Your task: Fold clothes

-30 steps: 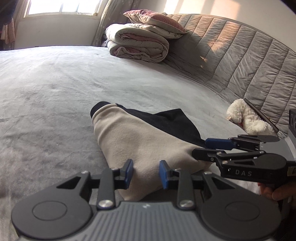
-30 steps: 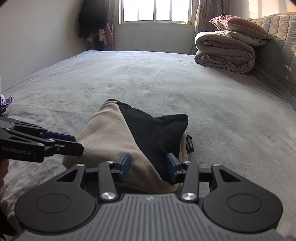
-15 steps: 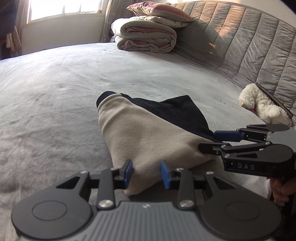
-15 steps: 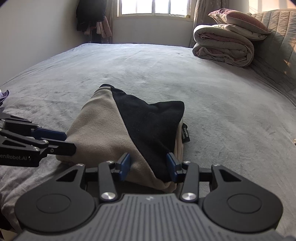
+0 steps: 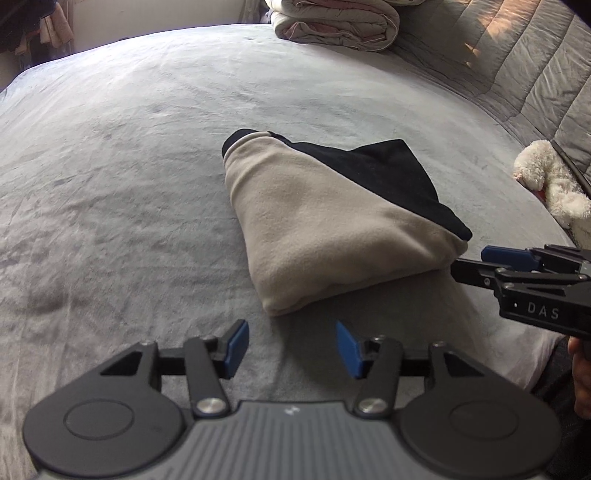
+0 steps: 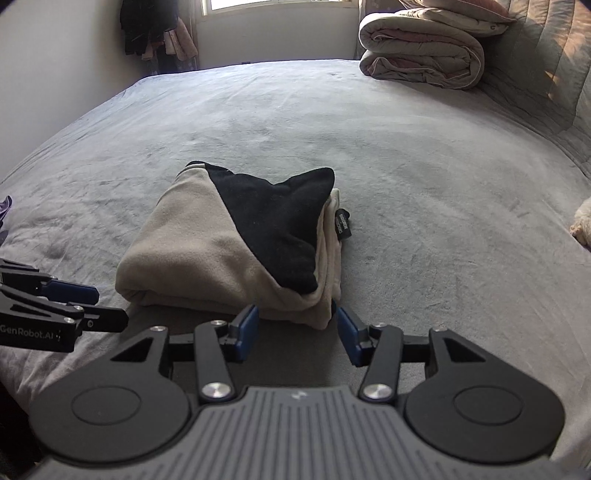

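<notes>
A folded beige and black garment (image 5: 332, 229) (image 6: 221, 251) lies on the grey bed cover (image 5: 110, 147) (image 6: 424, 166). My left gripper (image 5: 291, 343) hovers just short of its near beige corner, jaws opening, nothing between them. In the left wrist view my right gripper (image 5: 480, 262) comes in from the right, beside the garment's right end. My right gripper (image 6: 297, 325) also has its jaws opening; the garment's near right corner reaches between the fingertips, and the pads do not press on it. In the right wrist view my left gripper (image 6: 92, 302) sits at the garment's left end.
A folded duvet (image 5: 332, 22) (image 6: 421, 55) lies at the far end by the quilted headboard (image 5: 517, 74). A white plush toy (image 5: 546, 181) lies at the right edge. Dark clothes (image 6: 155, 33) hang in the far corner. A person's hand (image 5: 580, 376) holds the right gripper.
Both grippers have drawn back from the garment and their jaws have widened. The left one, which had the beige corner between its pads, now stands clear of it.
</notes>
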A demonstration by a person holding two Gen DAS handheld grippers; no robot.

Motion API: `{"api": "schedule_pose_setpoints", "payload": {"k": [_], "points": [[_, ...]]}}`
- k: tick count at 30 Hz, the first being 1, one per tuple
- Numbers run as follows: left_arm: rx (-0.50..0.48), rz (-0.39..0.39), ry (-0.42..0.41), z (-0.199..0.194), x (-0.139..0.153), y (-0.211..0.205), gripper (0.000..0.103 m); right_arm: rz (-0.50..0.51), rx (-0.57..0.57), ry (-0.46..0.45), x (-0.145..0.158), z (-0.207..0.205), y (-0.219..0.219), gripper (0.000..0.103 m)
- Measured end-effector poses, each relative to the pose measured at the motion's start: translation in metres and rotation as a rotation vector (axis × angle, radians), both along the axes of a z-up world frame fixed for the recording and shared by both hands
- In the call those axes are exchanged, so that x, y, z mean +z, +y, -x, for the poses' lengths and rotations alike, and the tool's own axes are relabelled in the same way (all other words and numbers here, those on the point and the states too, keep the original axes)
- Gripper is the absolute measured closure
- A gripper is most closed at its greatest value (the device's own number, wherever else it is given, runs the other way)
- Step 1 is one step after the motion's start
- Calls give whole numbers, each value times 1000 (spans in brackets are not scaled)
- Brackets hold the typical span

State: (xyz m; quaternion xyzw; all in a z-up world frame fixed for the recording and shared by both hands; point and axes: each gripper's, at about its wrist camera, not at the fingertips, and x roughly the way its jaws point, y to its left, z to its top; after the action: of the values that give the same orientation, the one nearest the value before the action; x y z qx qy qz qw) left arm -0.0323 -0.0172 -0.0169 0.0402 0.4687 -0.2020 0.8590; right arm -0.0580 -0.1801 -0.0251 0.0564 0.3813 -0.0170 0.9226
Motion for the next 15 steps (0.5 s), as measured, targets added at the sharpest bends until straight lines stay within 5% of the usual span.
{"api": "schedule_pose_setpoints", "payload": {"k": [7,15], "points": [[31,9,39,1,5,0,29,-78,-16,16,11,5,-9,35],[54,57,50,-5,11,8,27,-79,-8,-7,22,1,-7,35]]}}
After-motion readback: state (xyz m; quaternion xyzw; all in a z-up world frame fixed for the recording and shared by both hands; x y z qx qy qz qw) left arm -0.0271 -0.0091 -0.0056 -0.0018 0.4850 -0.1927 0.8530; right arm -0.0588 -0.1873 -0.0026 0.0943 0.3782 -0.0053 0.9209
